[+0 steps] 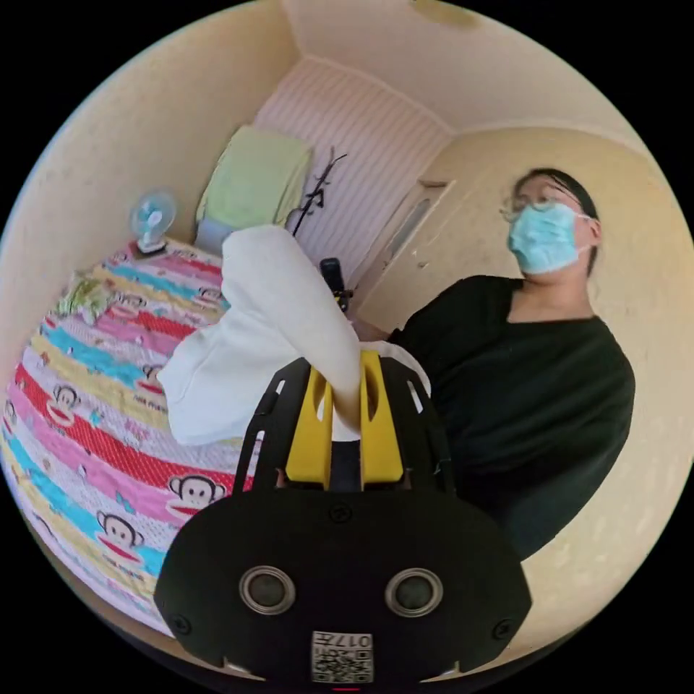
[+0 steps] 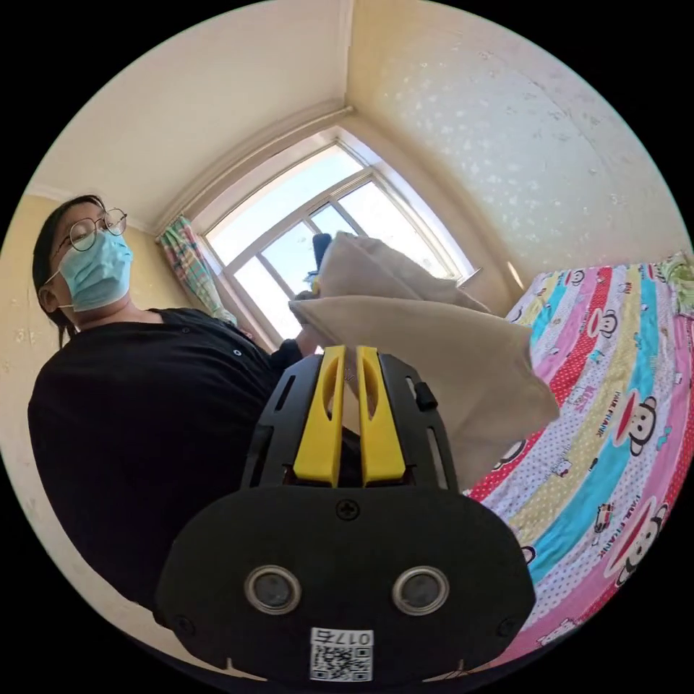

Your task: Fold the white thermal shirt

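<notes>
White thermal shirt (image 1: pixel 267 340) hangs bunched in my left gripper view, lifted clear above the striped monkey-print bedspread (image 1: pixel 87 434), its lower fold drooping toward the bed. My left gripper (image 1: pixel 345 376) has its yellow jaws drawn close together with a thick fold of the fabric pinched between them, so it is clamped on the shirt. Beyond the cloth I see the tip of the other gripper (image 1: pixel 332 275), a small fan (image 1: pixel 152 220) at the far edge of the bed, and the person in a black top (image 1: pixel 535 405) standing beside it. In my right gripper view, the shirt (image 2: pixel 434 340) drapes from the right gripper (image 2: pixel 350 369) out over the bedspread (image 2: pixel 607 448); the jaws are nearly together, gripping a thin edge of fabric. The window (image 2: pixel 318 224) is behind.
</notes>
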Available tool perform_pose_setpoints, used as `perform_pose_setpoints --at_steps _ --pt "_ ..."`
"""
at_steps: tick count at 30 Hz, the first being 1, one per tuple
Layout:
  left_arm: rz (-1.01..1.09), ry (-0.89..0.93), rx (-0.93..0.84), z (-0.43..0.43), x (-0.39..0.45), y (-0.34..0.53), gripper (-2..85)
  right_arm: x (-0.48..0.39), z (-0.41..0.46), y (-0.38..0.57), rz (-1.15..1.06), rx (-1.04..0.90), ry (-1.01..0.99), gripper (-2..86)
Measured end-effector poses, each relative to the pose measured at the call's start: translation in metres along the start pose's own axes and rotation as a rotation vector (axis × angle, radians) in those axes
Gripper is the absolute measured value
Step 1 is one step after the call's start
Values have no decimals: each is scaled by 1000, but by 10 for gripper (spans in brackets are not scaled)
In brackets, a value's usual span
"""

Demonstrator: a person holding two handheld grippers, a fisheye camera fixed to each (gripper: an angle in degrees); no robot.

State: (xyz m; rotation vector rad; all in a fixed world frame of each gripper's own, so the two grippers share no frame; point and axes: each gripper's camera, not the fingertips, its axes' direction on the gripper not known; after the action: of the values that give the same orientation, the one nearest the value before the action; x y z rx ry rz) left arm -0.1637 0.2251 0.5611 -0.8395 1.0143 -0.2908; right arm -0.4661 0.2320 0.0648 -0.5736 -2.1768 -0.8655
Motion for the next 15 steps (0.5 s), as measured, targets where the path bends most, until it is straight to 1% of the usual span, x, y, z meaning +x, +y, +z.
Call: perform_pose_setpoints --at_steps 1,2,3,4,6,8,10,12,13,14,15 --pt "65 -6 39 -4 10 3 61 -1 -6 -3 5 20 26 56" --pt "155 -3 123 -12 21 12 61 -1 -8 -5 2 31 35 60" --pt "196 35 210 -19 22 23 62 -3 -9 -9 -8 51 45 70" --pt "207 67 248 -22 18 29 62 -4 -7 -12 -24 69 45 76" --pt "220 211 375 -33 -9 50 62 -5 0 -17 -41 94 31 82" --pt "175 276 450 -39 -26 60 61 -3 9 -22 -25 105 -10 83" --pt "274 225 487 -41 -3 63 61 -2 21 -27 -4 107 -98 80" --pt "543 204 479 -43 44 72 62 -5 28 -28 -3 114 -139 73" --pt "599 203 483 -45 52 77 62 -7 31 -26 -1 117 -146 70" --pt "679 228 499 -51 59 86 63 -8 34 -25 4 116 -147 69" --pt "693 288 526 -59 56 91 63 -8 38 -22 22 106 -149 68"
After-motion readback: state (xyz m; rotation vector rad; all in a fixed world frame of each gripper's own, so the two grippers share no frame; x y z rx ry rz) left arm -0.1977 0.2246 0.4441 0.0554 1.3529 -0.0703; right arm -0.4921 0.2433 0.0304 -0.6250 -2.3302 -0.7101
